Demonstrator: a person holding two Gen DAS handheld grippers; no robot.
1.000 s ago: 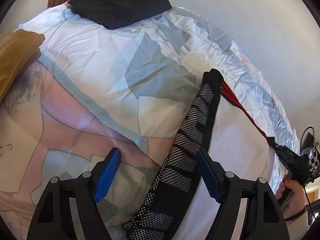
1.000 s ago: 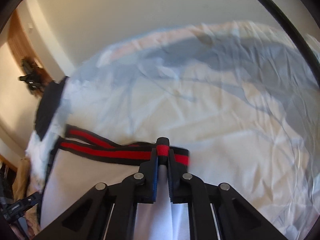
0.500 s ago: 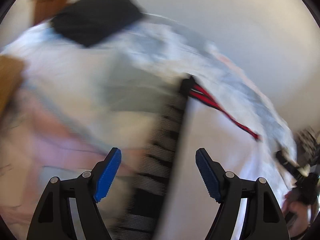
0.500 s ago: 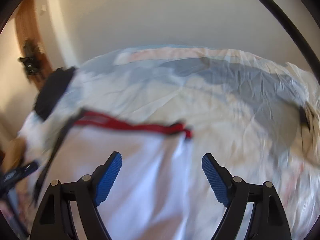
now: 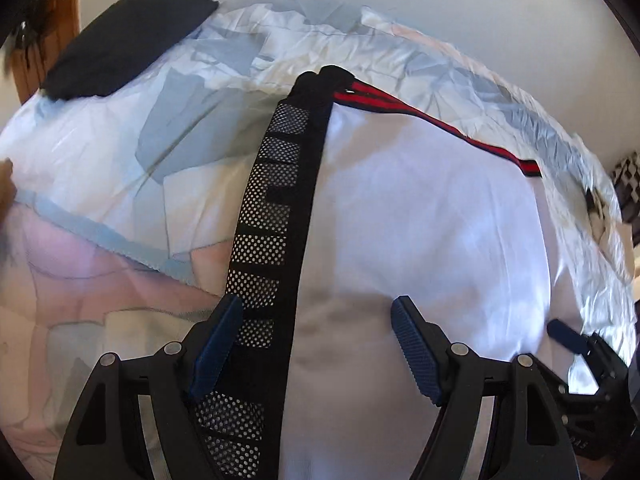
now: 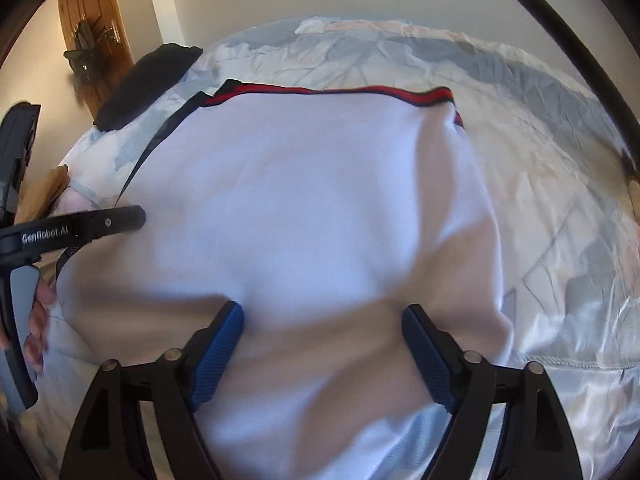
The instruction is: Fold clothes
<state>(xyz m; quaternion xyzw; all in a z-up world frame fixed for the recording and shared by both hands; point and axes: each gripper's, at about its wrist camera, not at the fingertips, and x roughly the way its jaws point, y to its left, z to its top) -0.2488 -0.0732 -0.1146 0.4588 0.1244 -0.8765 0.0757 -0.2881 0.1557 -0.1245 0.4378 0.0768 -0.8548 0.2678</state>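
Observation:
A white garment [image 5: 420, 220] lies spread on the bed, with a black mesh stripe [image 5: 272, 208] down its left side and a red-and-black band [image 6: 332, 90] along its far edge. My left gripper [image 5: 316, 320] hovers open over the near left part, and the mesh stripe runs past its left finger. My right gripper [image 6: 324, 316] is open above the near middle of the white cloth [image 6: 300, 200], with nothing pinched. Each gripper shows in the other's view: the right gripper [image 5: 576, 344] at lower right, the left gripper [image 6: 80, 226] at far left.
The bedspread [image 6: 520, 140] is crinkled, patterned in pale blue, grey and pink. A dark folded garment [image 5: 124, 36] rests at the bed's far left corner. A wooden door [image 6: 96, 40] stands behind it. A hand [image 6: 36, 312] grips the left tool.
My right gripper let go of the red band, opened wide and drew back to the garment's near side. The left gripper shifted right over the mesh stripe and rolled.

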